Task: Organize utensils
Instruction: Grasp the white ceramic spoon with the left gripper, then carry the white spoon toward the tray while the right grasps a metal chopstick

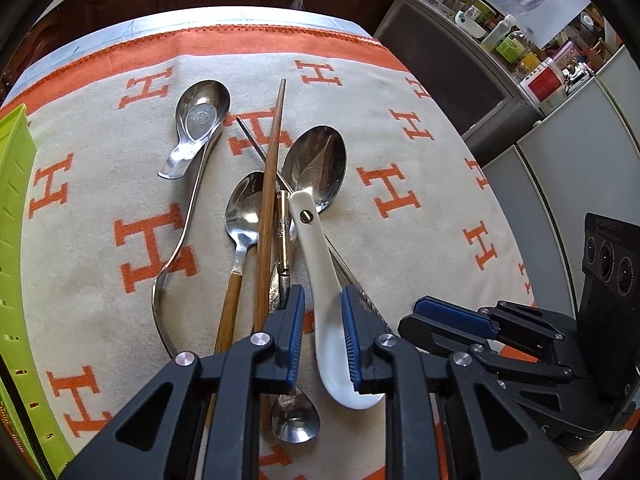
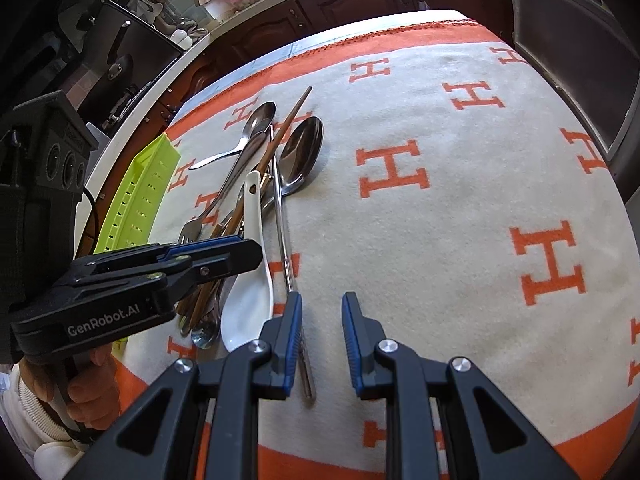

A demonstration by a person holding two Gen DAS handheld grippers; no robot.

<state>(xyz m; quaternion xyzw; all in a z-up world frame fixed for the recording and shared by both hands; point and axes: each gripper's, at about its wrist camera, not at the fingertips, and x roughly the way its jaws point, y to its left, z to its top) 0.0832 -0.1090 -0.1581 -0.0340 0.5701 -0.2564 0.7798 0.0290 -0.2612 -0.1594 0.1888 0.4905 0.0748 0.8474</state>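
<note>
in the left wrist view the left gripper point(image 1: 322, 322) straddles the white ceramic spoon point(image 1: 320, 280) at lower centre; whether its pads actually press on it cannot be told. the utensil pile point(image 1: 260, 208) lies mid-frame on the orange-lettered cloth point(image 1: 400, 120), the green tray point(image 1: 16, 240) at the left edge. the right gripper point(image 2: 322, 324) stands slightly apart, empty, a metal chopstick point(image 2: 282, 224) beside its left finger.

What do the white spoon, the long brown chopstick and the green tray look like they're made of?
White spoon: probably glazed ceramic, with a glossy, thick, uniform white body. Brown chopstick: likely wood or bamboo, matte with a faint lengthwise grain. Green tray: looks like moulded plastic, bright lime with slotted walls.
</note>
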